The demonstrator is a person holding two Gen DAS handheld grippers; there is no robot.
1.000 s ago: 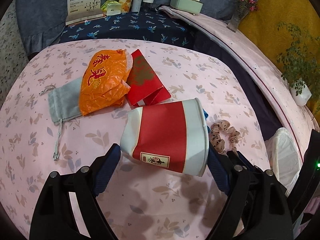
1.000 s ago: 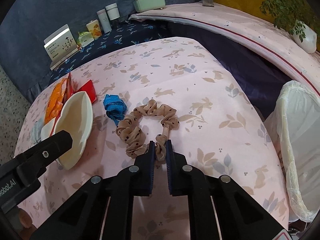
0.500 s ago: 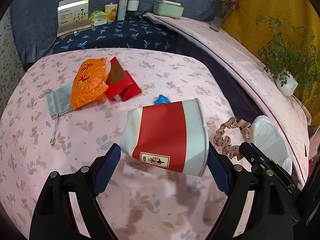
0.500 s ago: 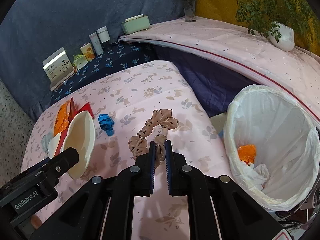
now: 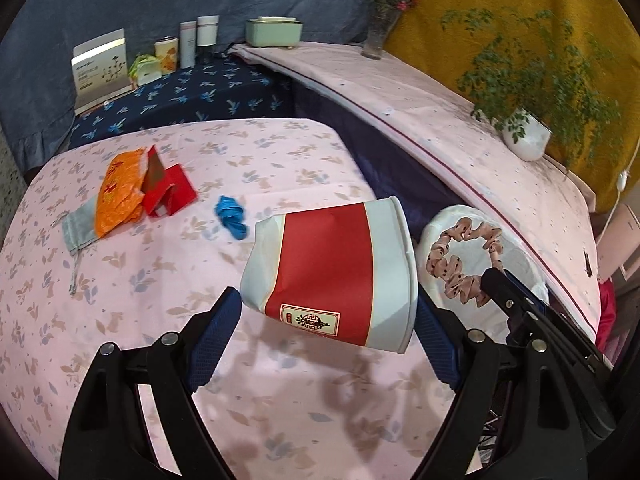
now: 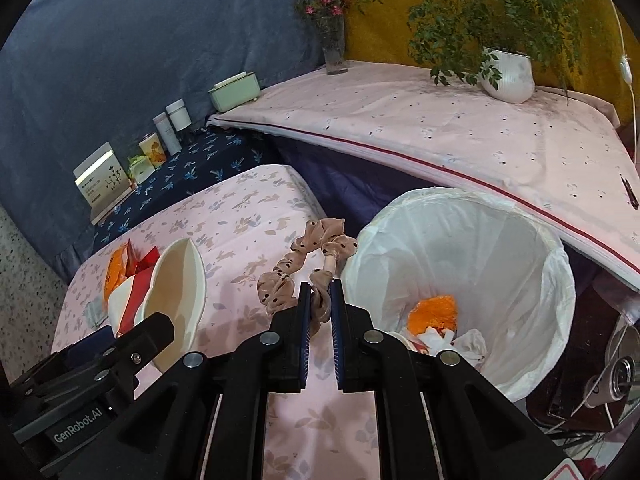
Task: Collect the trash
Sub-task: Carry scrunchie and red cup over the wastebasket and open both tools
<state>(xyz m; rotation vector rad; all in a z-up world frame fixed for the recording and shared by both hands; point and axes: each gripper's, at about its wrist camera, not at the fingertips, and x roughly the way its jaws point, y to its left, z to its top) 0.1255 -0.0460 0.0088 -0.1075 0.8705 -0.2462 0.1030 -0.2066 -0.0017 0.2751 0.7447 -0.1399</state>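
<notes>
Red-and-white paper cup (image 5: 332, 276) lies sideways across our left gripper (image 5: 324, 316), gripped, mouth rightward. Our right gripper (image 6: 320, 300) pinches a scrunchie (image 6: 308, 264) beside the bin (image 6: 460, 208).

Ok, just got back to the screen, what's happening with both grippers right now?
Both carry trash toward the white-lined bin beside the table. The left gripper holds a squashed red and white paper cup in wide jaws, above the pink tablecloth. The right gripper pinches a beige dotted scrunchie near the bin's rim. Neither is dropped yet.
</notes>
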